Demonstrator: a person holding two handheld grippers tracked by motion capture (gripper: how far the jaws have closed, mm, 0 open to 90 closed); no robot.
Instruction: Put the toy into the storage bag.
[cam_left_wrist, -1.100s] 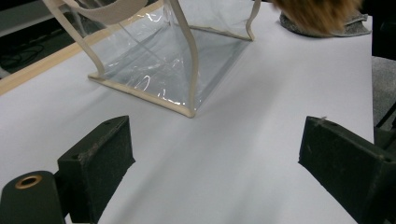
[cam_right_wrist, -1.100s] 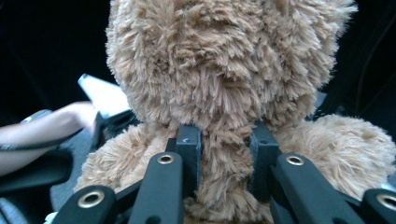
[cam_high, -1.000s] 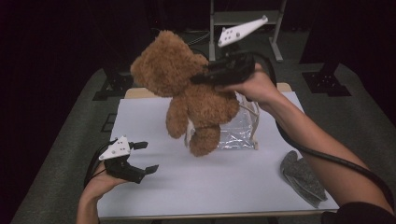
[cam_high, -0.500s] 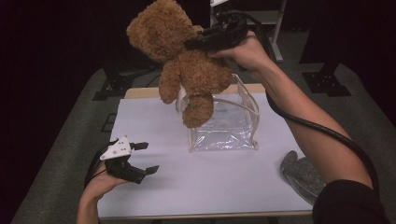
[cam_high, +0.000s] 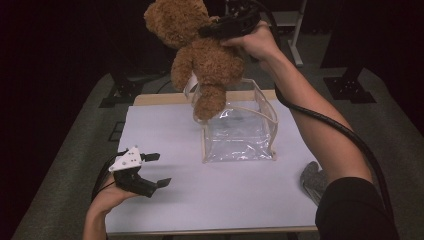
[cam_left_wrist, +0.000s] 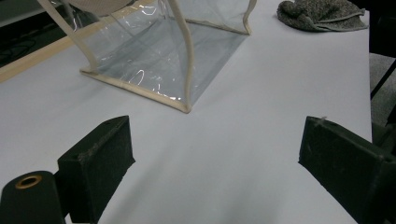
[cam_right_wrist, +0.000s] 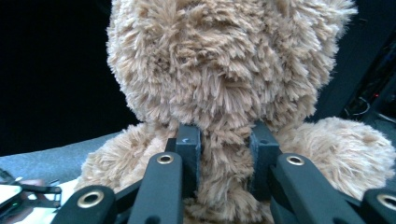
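The fluffy brown teddy bear (cam_high: 200, 60) is clamped by the neck in the right gripper (cam_right_wrist: 226, 154) above the clear plastic bag (cam_high: 240, 130) (lowering in remains); the left gripper (cam_high: 150, 170) rests agape.

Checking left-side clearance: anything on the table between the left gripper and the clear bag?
Nothing. In the left gripper view, bare white table runs from the open left gripper to the clear bag. The high view agrees; the grey cloth lies off to the side.
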